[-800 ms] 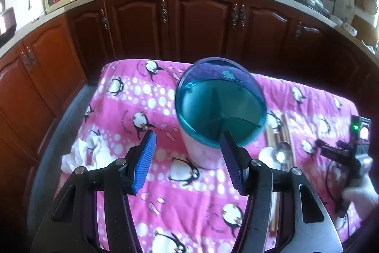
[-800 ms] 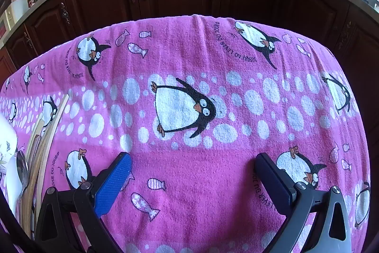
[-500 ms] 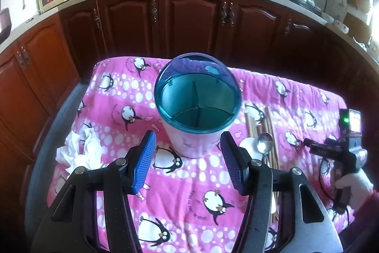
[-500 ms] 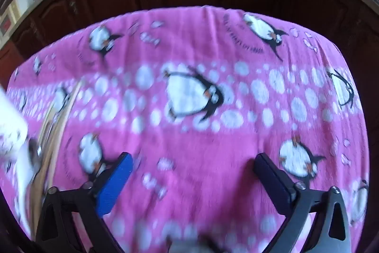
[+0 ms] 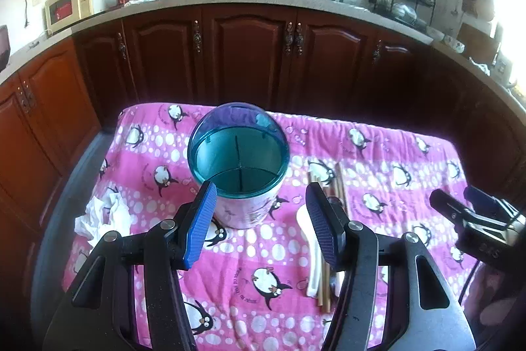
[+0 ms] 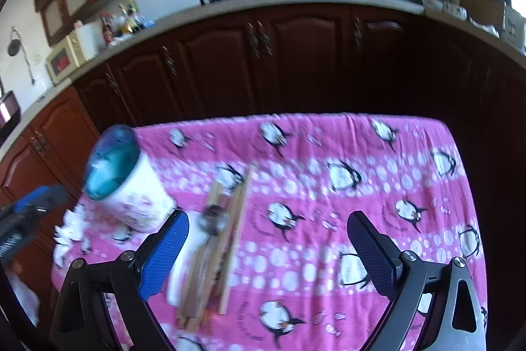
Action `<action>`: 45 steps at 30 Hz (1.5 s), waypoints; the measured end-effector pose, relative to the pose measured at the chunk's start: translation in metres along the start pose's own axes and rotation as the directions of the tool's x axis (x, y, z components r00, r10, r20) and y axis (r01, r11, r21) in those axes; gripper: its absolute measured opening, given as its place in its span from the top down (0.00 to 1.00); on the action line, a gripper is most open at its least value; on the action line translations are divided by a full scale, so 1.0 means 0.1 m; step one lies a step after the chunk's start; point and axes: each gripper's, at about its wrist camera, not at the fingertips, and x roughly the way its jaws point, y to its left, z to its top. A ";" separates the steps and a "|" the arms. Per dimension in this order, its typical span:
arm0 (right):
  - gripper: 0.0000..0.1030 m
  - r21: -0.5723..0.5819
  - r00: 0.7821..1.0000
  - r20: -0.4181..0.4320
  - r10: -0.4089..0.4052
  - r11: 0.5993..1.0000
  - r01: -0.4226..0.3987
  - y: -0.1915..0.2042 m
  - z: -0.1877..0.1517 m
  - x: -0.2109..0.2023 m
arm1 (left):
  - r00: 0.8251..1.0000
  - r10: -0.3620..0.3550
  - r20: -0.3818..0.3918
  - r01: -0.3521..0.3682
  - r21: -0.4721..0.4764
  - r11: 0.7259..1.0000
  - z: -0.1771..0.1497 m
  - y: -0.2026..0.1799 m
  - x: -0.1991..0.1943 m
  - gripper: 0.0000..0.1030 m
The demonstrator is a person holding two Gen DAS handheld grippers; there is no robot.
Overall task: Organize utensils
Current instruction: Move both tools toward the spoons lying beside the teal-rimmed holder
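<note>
A white utensil holder (image 5: pixel 238 160) with a blue rim and divided inside stands upright on the pink penguin cloth (image 5: pixel 388 153); it also shows in the right wrist view (image 6: pixel 128 183). To its right lie wooden chopsticks (image 6: pixel 230 232), a metal spoon (image 6: pixel 213 219) and a white ceramic spoon (image 5: pixel 312 252). My left gripper (image 5: pixel 261 226) is open and empty, above the cloth just before the holder. My right gripper (image 6: pixel 268 255) is open and empty, above the cloth right of the utensils; it also shows in the left wrist view (image 5: pixel 466 209).
A crumpled white tissue (image 5: pixel 102 216) lies at the cloth's left edge. Dark wooden cabinets (image 5: pixel 250 55) stand behind the table, with a microwave (image 5: pixel 72 5), bottles, a pot and a wok on the counter.
Both grippers have pulled back and up from the table. More of the cloth, the holder and the utensils now show in both views. Both stay open.
</note>
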 end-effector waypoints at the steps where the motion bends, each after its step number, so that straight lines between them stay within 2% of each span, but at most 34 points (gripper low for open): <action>1: 0.07 0.001 1.000 0.015 0.004 1.000 -0.004 0.03 0.02 -0.06 | 1.000 0.002 0.007 -0.002 0.000 1.000 0.00 -0.01 -0.02 0.45; 11: 0.07 -0.062 0.998 0.029 0.054 0.997 -0.052 0.34 0.10 -0.25 | 0.999 -0.006 0.039 0.006 0.010 1.000 0.03 -0.08 -0.16 0.45; 25: 0.07 -0.091 0.998 0.057 0.016 0.996 -0.011 0.44 0.14 -0.30 | 0.999 -0.006 0.048 0.006 0.006 1.000 0.06 -0.08 -0.19 0.45; 45: 0.07 -0.091 0.998 0.053 0.017 0.996 -0.012 0.49 0.13 -0.27 | 0.999 -0.001 0.050 0.001 0.001 1.000 0.05 -0.08 -0.18 0.45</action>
